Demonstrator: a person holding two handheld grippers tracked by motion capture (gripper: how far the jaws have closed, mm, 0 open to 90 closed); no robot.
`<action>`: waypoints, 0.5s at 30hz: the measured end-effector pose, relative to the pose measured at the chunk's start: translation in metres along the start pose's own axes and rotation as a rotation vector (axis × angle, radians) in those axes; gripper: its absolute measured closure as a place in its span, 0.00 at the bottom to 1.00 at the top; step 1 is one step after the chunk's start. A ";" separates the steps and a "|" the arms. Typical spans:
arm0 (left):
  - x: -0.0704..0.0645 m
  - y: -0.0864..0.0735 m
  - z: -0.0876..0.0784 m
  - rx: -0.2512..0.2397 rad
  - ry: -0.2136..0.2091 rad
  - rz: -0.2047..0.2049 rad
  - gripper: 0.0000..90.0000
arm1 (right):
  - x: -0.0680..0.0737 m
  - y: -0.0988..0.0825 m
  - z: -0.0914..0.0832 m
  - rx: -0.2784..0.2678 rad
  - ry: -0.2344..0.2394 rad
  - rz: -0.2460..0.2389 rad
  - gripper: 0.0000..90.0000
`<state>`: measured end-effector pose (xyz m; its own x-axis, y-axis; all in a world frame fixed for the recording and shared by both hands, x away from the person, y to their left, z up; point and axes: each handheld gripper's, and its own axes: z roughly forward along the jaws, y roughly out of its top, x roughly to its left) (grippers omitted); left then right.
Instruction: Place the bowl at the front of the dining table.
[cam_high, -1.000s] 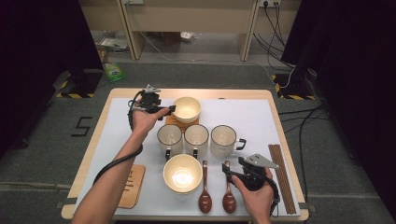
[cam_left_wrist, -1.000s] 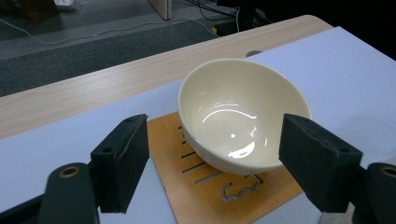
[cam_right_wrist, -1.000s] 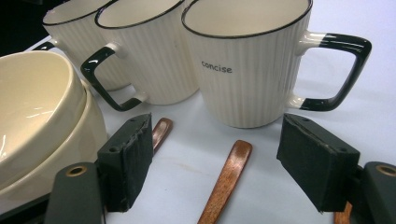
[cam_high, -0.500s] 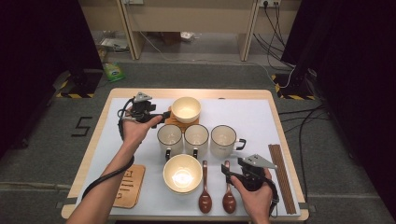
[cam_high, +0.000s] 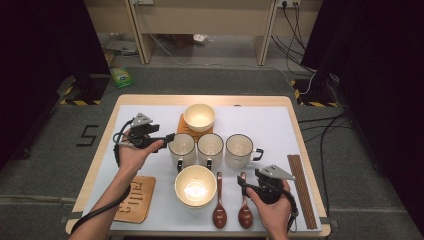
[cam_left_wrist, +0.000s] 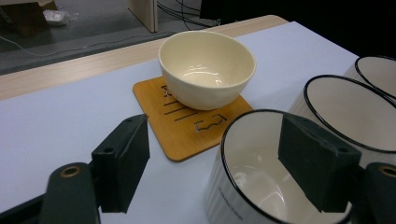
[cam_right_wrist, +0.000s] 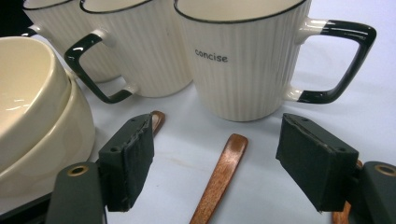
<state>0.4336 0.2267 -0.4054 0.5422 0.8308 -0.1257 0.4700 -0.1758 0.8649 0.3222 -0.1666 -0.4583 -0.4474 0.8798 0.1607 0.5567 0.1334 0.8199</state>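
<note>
My left gripper (cam_high: 168, 137) is open beside the leftmost of three ribbed white mugs (cam_high: 181, 149). In the left gripper view the left gripper (cam_left_wrist: 215, 156) straddles that mug's (cam_left_wrist: 252, 196) near rim, one jaw over its inside and one outside. Beyond it a cream bowl (cam_left_wrist: 206, 67) sits on a wooden coaster (cam_left_wrist: 187, 126). My right gripper (cam_high: 242, 181) is open near the front edge. In the right gripper view the right gripper (cam_right_wrist: 212, 163) has a wooden spoon handle (cam_right_wrist: 219, 175) lying between its jaws, untouched. The "concise" mug (cam_right_wrist: 233, 60) stands just past it.
Stacked cream bowls (cam_high: 195, 185) sit front centre, with two wooden spoons (cam_high: 219, 205) to their right. Chopsticks (cam_high: 300, 187) lie along the right edge. A second wooden coaster (cam_high: 136, 197) lies front left. The far bowl (cam_high: 199, 117) is behind the mugs.
My left gripper has drawn back from the far bowl toward the person and come to the leftmost mug's rim. The right gripper has stayed put.
</note>
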 end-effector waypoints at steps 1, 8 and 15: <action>0.000 -0.002 -0.002 -0.004 0.001 0.000 0.27 | 0.000 0.000 0.001 0.004 0.000 0.004 0.31; -0.001 -0.014 -0.019 -0.021 0.015 0.016 0.27 | 0.001 -0.001 0.003 0.017 -0.010 0.002 0.32; -0.007 -0.036 -0.034 -0.016 0.006 0.035 0.27 | 0.000 -0.001 0.005 0.032 -0.021 0.000 0.33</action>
<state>0.3889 0.2455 -0.4192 0.5534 0.8278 -0.0924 0.4397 -0.1962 0.8765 0.3251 -0.1645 -0.4621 -0.4325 0.8893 0.1489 0.5790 0.1473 0.8019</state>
